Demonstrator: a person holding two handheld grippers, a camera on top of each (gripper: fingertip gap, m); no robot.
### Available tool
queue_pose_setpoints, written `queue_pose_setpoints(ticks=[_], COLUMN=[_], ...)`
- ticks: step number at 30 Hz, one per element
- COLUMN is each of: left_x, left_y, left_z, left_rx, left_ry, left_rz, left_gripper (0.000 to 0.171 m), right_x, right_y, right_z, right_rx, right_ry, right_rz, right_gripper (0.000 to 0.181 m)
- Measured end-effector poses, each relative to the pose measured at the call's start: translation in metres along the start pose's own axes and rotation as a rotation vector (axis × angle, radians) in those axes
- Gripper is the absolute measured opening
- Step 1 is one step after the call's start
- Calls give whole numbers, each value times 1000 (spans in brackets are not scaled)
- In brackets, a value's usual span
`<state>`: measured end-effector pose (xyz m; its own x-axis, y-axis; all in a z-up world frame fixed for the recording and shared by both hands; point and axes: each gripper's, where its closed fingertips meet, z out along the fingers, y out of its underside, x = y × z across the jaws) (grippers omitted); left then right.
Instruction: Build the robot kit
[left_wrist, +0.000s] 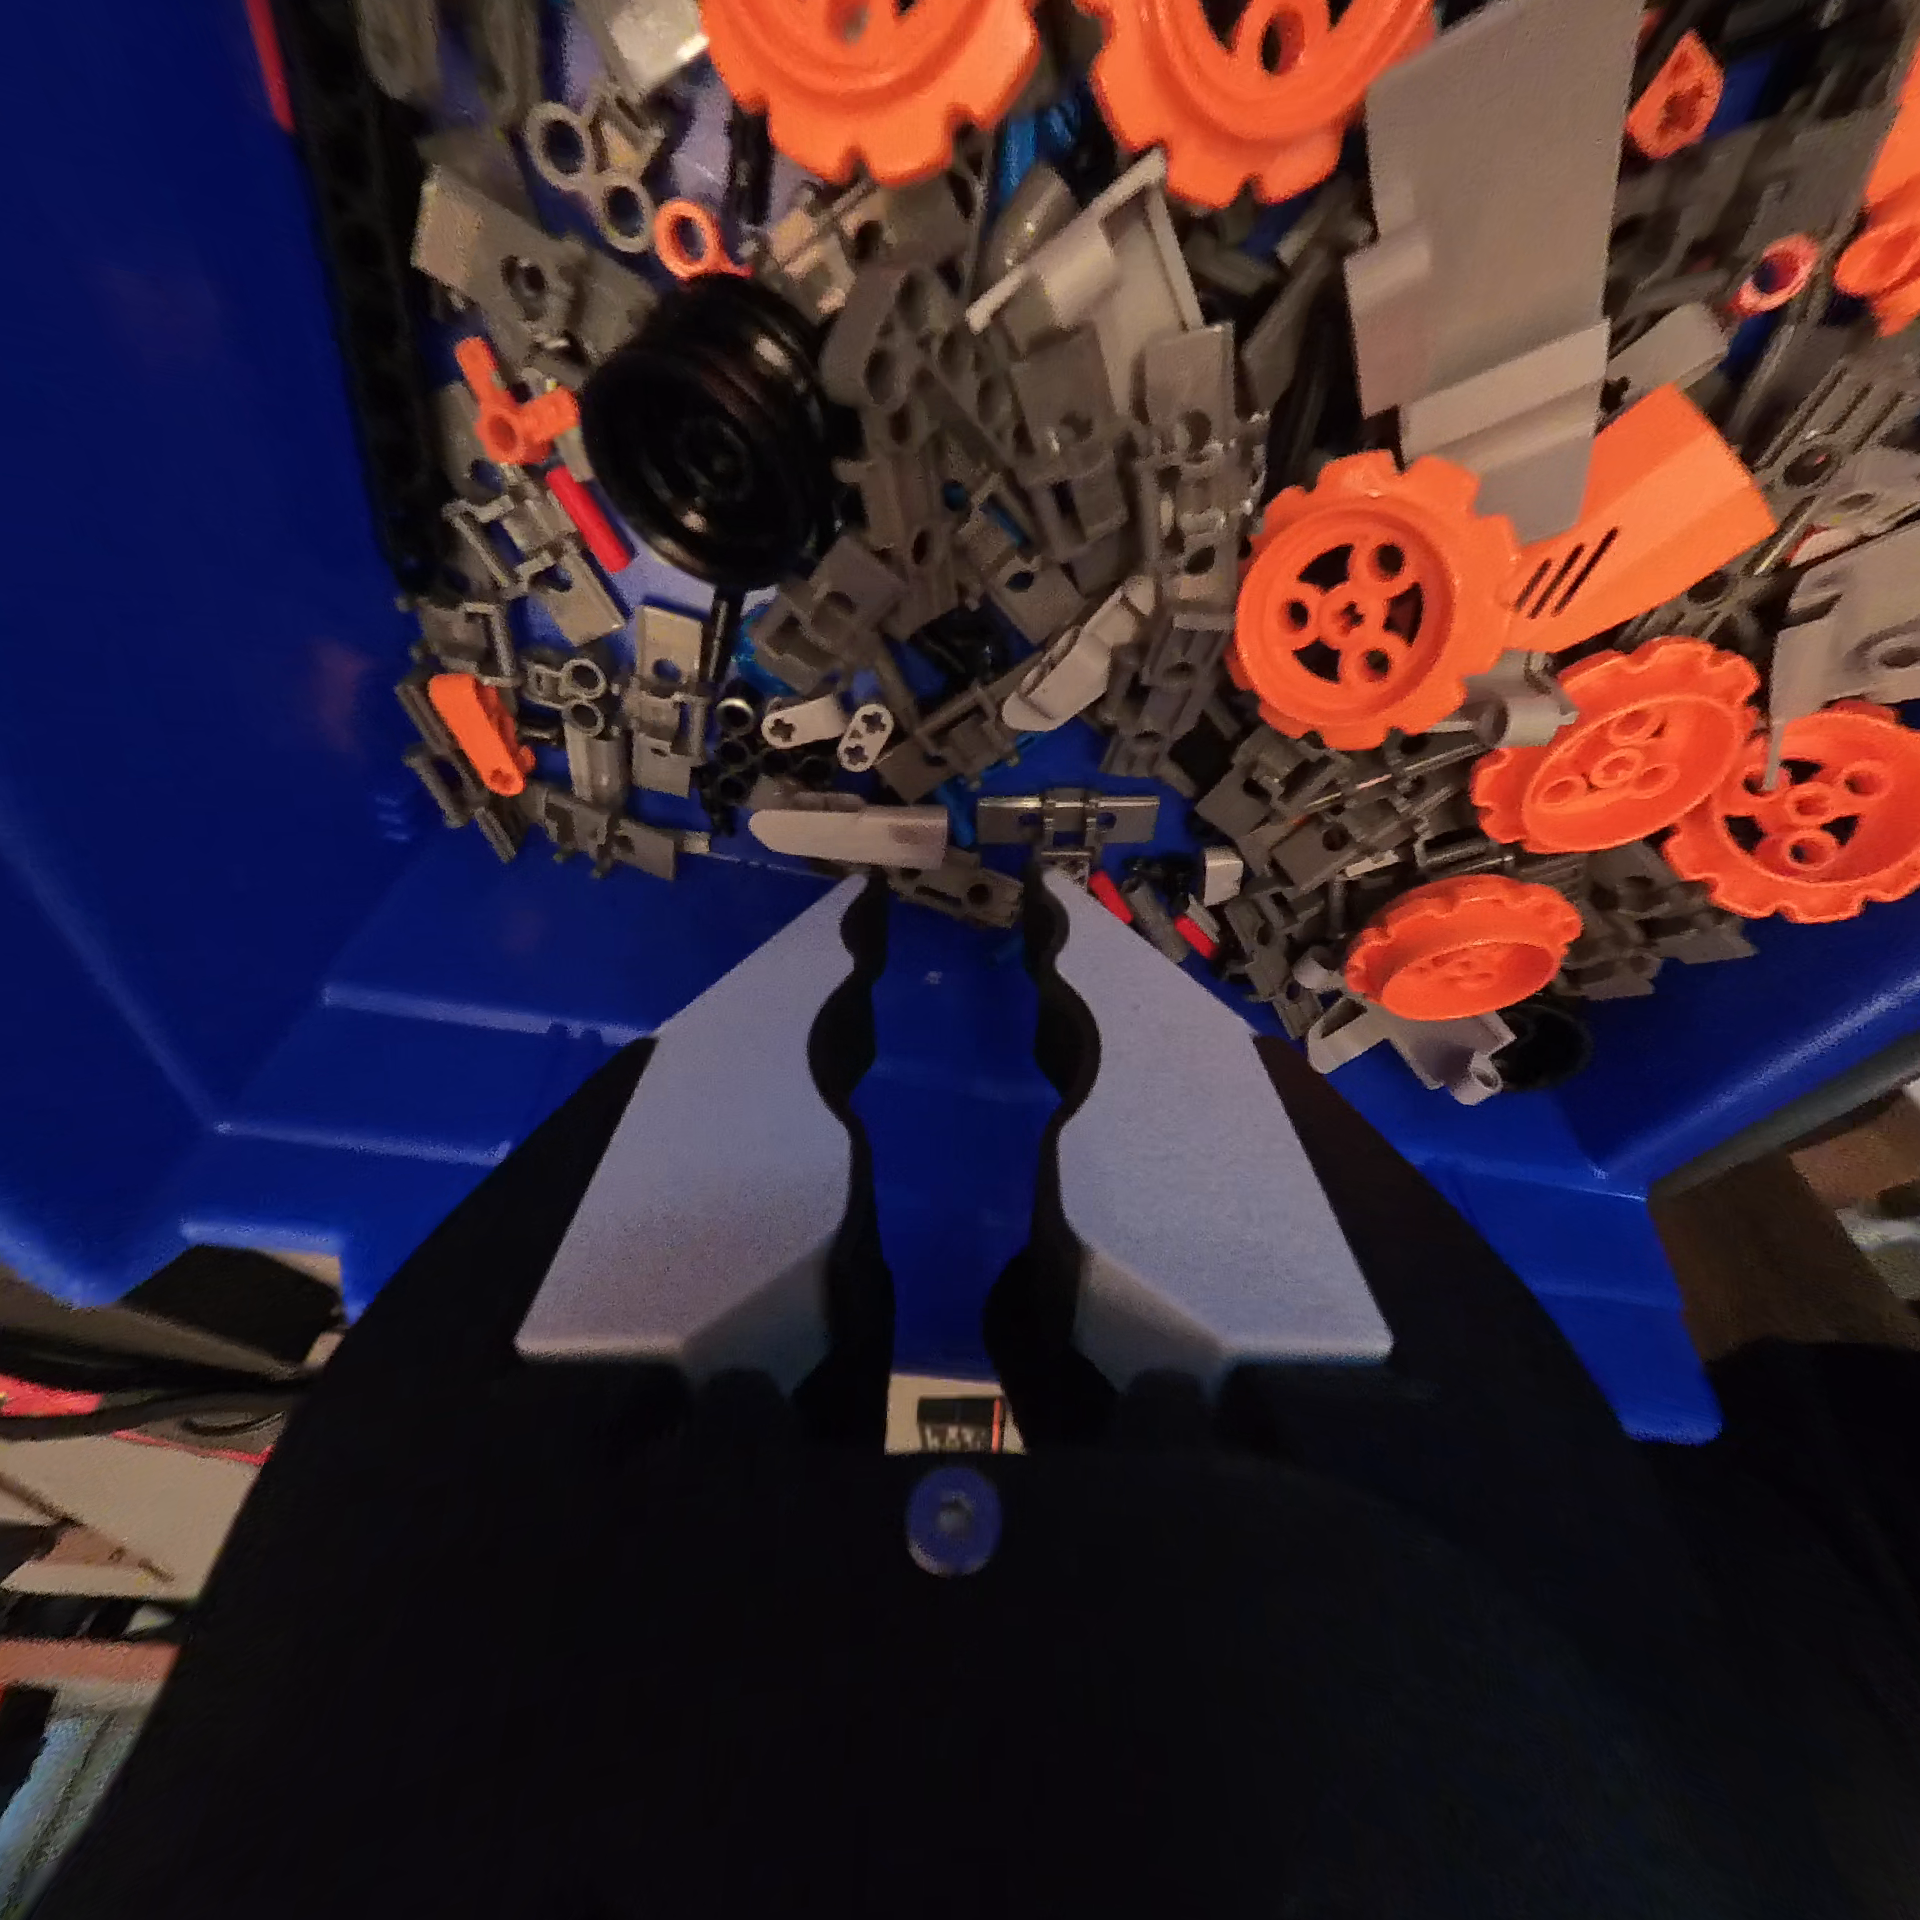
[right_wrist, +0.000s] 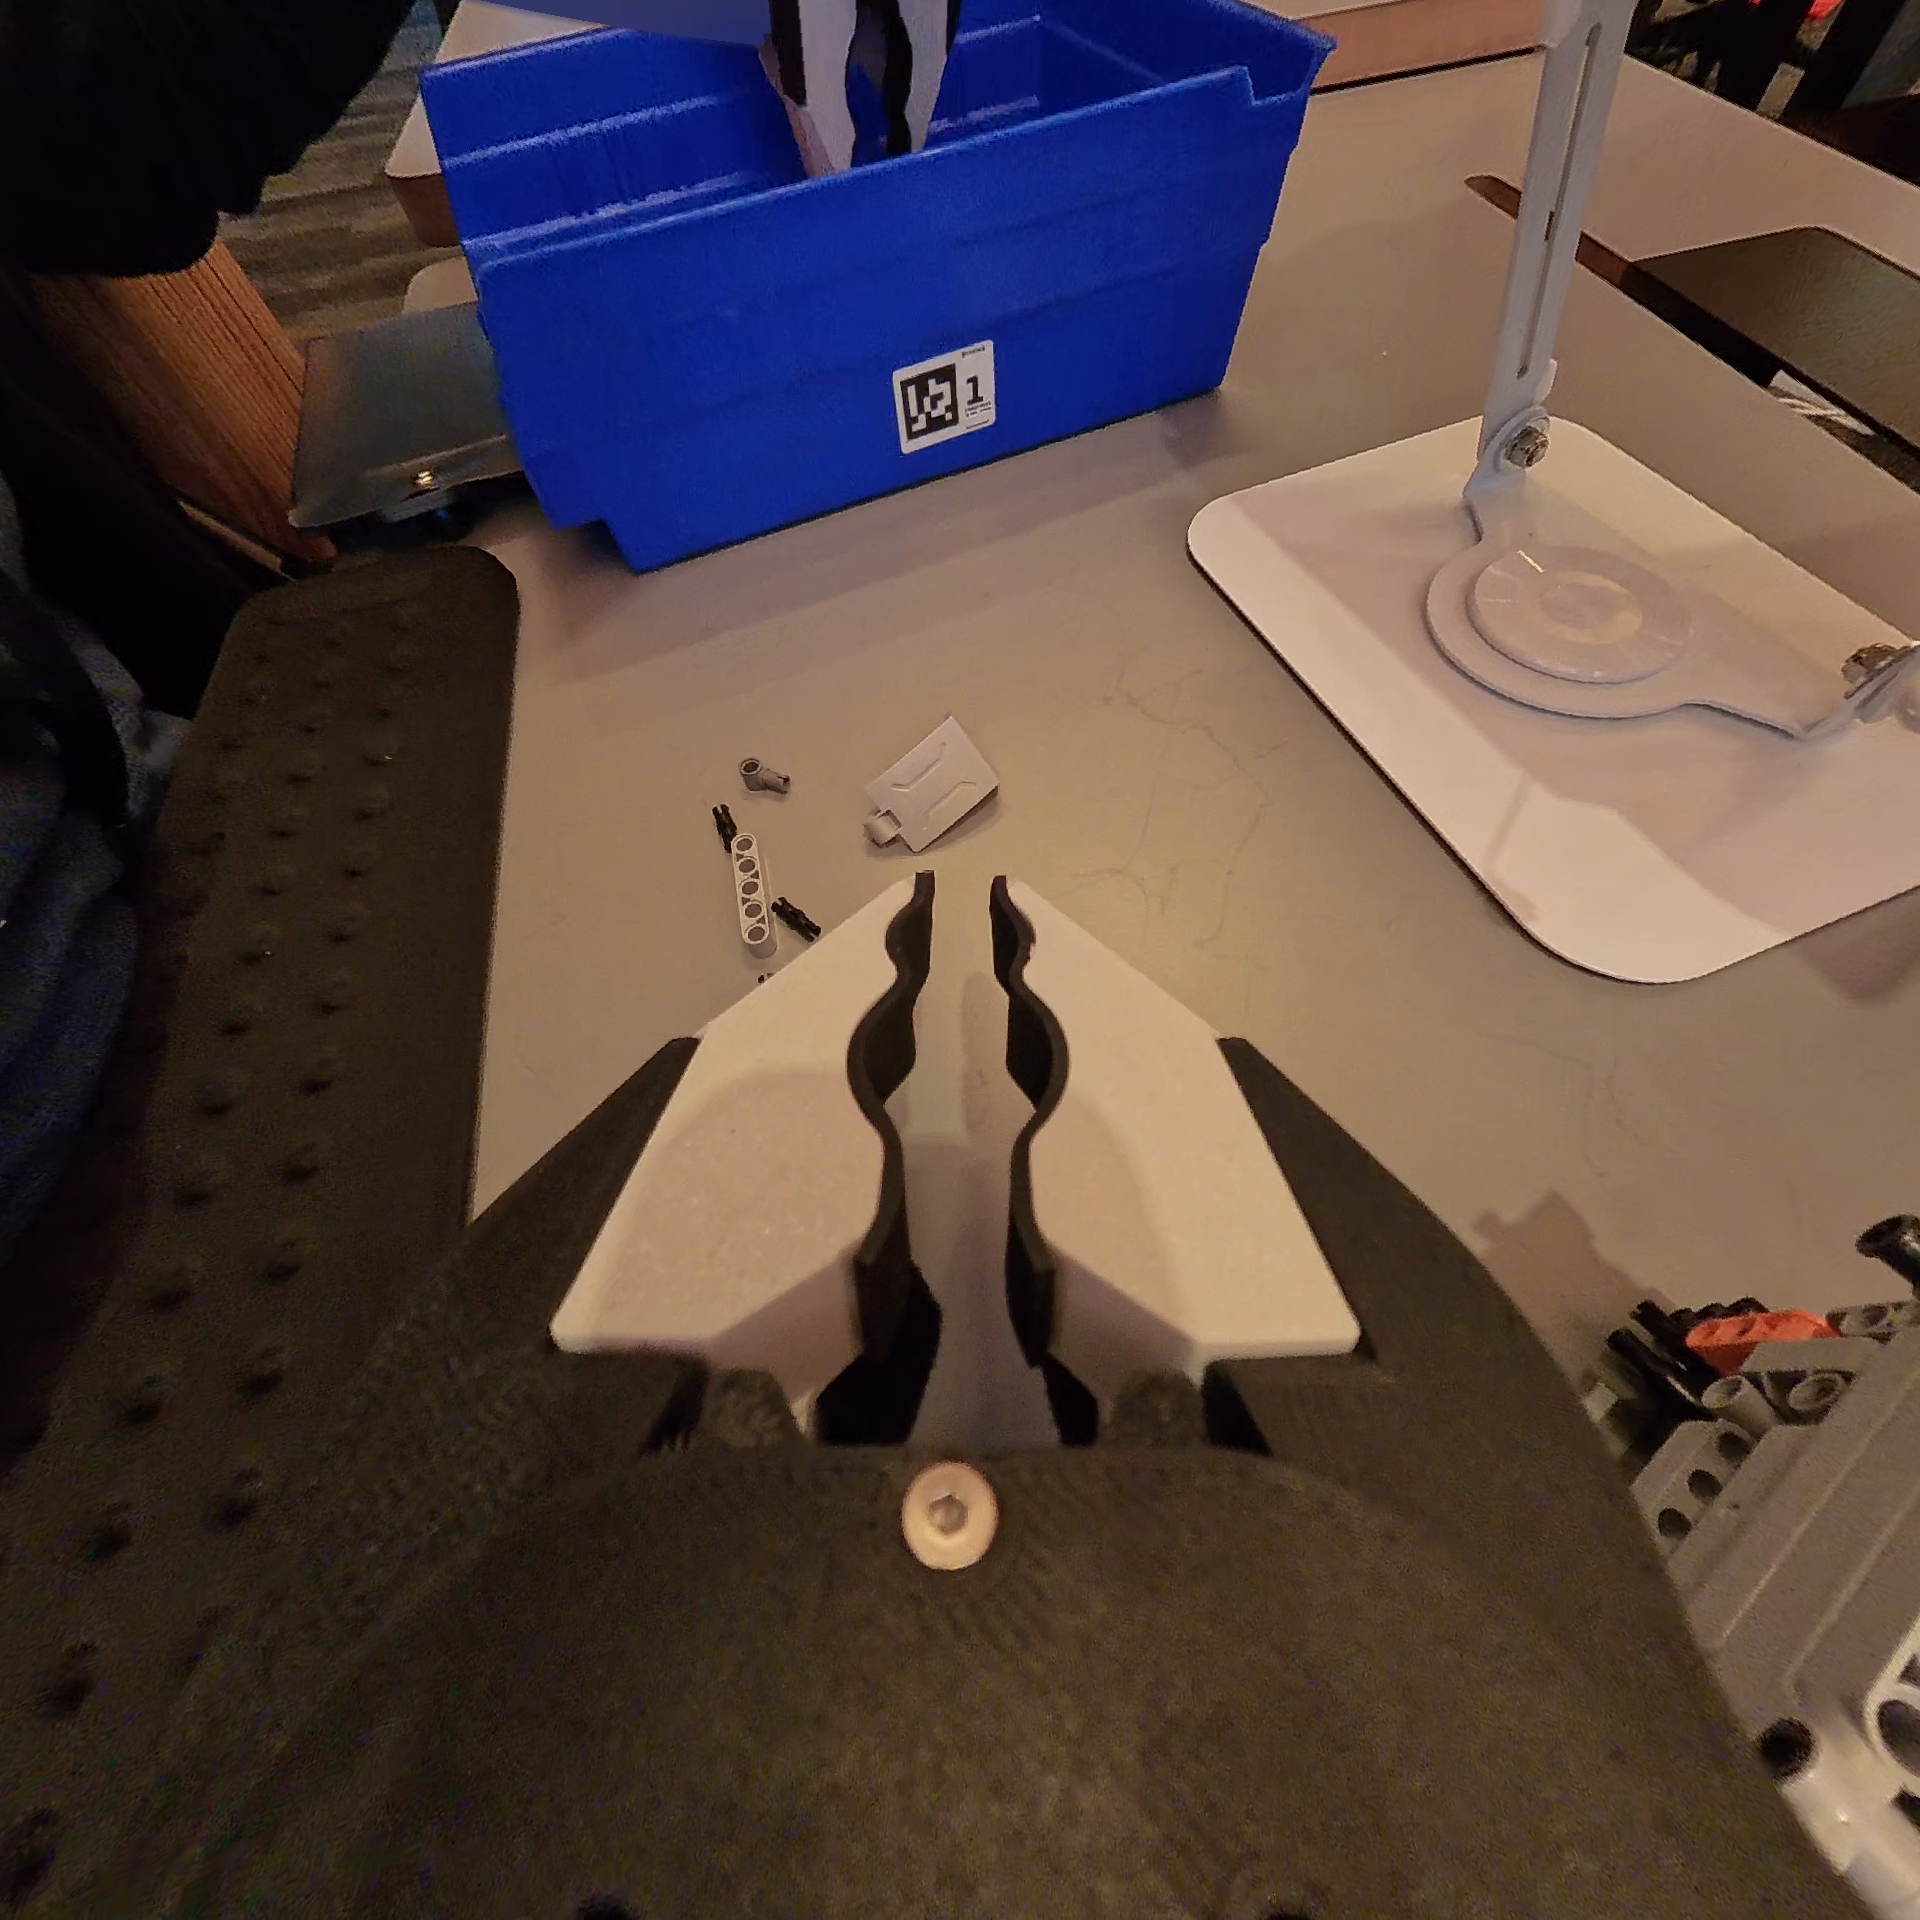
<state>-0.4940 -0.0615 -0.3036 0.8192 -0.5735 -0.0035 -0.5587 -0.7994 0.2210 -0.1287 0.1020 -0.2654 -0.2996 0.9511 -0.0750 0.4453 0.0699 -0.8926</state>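
Left gripper (left_wrist: 951, 883), narrowly parted and empty, over a blue bin (left_wrist: 208, 623) of parts; right gripper (right_wrist: 961, 883), likewise, above five loose table (right_wrist: 1143, 727) pieces.

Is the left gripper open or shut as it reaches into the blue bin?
Open. The left gripper shows a clear gap between its fingertips with nothing in it, just short of the grey parts in the blue bin.

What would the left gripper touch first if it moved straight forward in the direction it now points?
Probably the small grey hinged piece lying just beyond the open left gripper, at the near edge of the parts pile in the blue bin. Depth is unclear; the neighbouring pale flat piece might come first.
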Motion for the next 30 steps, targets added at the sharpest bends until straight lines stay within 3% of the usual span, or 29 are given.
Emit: queue_pose_setpoints(ticks=[7,10,14,15,21,30], left_x=[2,1,-3,-4,-33,-23], left_y=[11,10,3,1,-24,-9], left_z=[17,20,18,16,-7,-14], left_rx=[-197,-224,-189,-172,-6,7], left_ry=[-16,-19,-22,-23,-149,-100], left_rz=[22,38,59,61,37,-3], left_gripper=[24,18,9,0,0,18], right_x=[0,-1,-1,-1,-1,-1], right_y=[0,-1,-2,-2,-1,-1], right_z=[0,-1,-1,-1,0,0], right_rx=[2,5,7,7,4,4], right_ry=[-1,-1,-3,-3,-3,-6], right_rz=[-1,-2,-2,-3,0,-1], right_gripper=[8,8,8,8,8,8])
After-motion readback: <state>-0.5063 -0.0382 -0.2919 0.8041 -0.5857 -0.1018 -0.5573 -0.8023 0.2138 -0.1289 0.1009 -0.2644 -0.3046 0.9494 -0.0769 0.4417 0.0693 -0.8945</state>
